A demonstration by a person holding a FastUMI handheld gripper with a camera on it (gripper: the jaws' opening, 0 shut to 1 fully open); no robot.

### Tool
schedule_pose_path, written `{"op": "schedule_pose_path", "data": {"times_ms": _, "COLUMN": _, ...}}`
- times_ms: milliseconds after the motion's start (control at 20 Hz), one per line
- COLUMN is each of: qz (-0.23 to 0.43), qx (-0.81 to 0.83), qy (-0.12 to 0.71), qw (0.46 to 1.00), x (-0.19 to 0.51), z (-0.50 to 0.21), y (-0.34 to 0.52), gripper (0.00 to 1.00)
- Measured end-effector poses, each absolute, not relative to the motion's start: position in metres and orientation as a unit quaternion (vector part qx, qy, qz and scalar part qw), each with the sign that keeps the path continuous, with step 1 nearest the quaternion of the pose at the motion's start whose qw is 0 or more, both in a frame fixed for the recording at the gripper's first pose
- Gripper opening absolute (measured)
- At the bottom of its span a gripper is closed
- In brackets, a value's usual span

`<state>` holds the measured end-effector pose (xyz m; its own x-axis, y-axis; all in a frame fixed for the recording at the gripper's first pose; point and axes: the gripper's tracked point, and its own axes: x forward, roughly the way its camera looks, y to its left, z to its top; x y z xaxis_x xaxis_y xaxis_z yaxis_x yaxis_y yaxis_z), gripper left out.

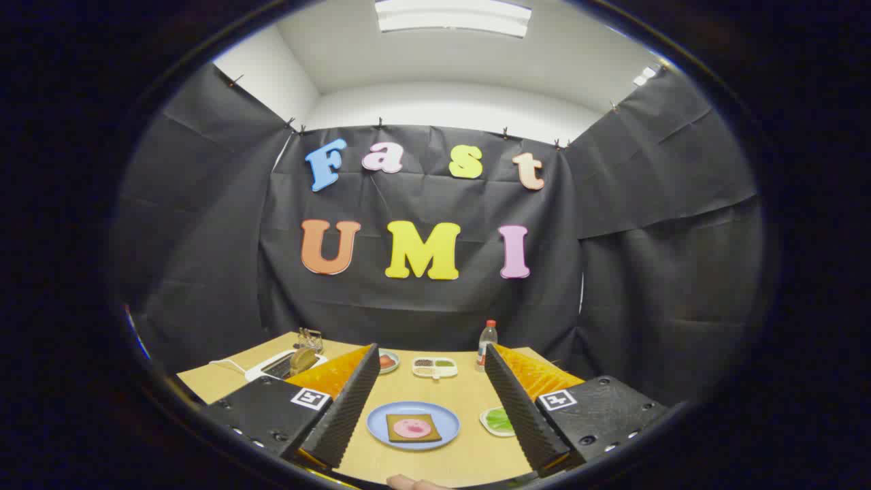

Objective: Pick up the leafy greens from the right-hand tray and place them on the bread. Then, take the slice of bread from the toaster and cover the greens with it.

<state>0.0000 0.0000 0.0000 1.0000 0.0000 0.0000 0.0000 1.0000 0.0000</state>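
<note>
Two fingers of the gripper (430, 401) stand wide apart, holding nothing; between them lies the blue plate (378, 423) with bread (397, 421), leafy greens (500, 420) just beside it.

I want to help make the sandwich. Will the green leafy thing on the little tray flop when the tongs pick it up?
Probably yes. The leafy greens look thin and flat on their small tray, so they may droop and feel very light. The open tongs have ridged fingers, which should help stop slipping.
</note>
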Motion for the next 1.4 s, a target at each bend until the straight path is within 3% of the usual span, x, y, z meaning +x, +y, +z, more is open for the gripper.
{"op": "schedule_pose_path", "data": {"times_ms": 950, "qz": -0.018, "qx": -0.008, "qy": 0.027, "qw": 0.999, "x": 0.04, "z": -0.034, "y": -0.042, "gripper": 0.95}}
{"op": "schedule_pose_path", "data": {"times_ms": 1200, "qz": -0.044, "qx": -0.014, "qy": 0.058, "qw": 0.997, "x": 0.101, "z": -0.084, "y": -0.093, "gripper": 0.95}}
{"op": "schedule_pose_path", "data": {"times_ms": 1400, "qz": -0.079, "qx": -0.001, "qy": 0.139, "qw": 0.987, "x": 0.16, "z": -0.159, "y": -0.145, "gripper": 0.95}}
